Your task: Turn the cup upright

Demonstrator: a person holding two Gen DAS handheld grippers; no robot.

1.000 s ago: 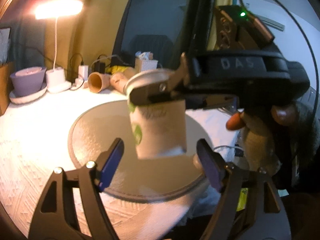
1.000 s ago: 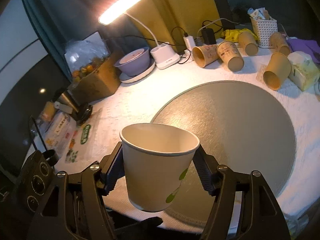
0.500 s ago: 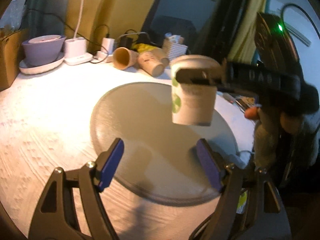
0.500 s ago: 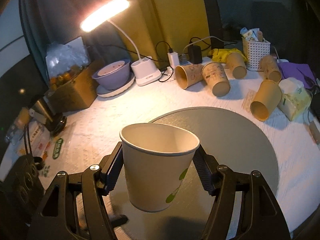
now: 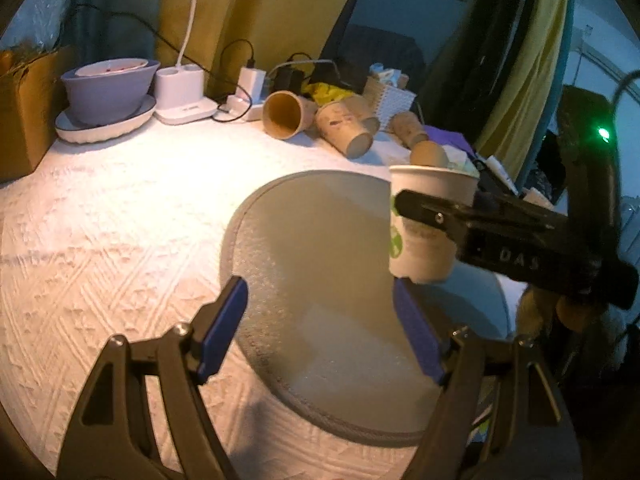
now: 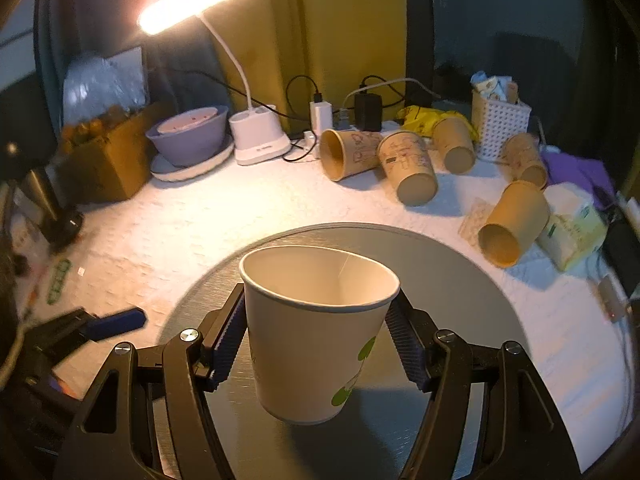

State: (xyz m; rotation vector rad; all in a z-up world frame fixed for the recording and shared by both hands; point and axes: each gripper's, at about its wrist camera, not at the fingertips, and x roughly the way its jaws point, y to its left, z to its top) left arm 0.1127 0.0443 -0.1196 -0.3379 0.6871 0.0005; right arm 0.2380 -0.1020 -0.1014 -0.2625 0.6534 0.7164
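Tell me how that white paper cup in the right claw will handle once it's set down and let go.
The white paper cup looks empty, so it is probably very light and easy to knock over. Its rim looks slightly oval between the right claw pads, suggesting thin walls that crush under a hard squeeze. Its base is narrower than its mouth, so on the round mat it may tip if nudged.

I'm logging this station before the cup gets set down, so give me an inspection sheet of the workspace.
Surface: white textured tablecloth with a round grey mat.
Job's thing: white paper cup with green print, mouth up, held above the mat.
Clutter: brown paper cups on their sides, purple bowl on a white plate, white mesh basket, cardboard box.
Tongs: right tongs shut on the cup; left tongs open, holding nothing.
Cables: black leads to the chargers at the back.
Surroundings: lit white desk lamp, yellow curtain.
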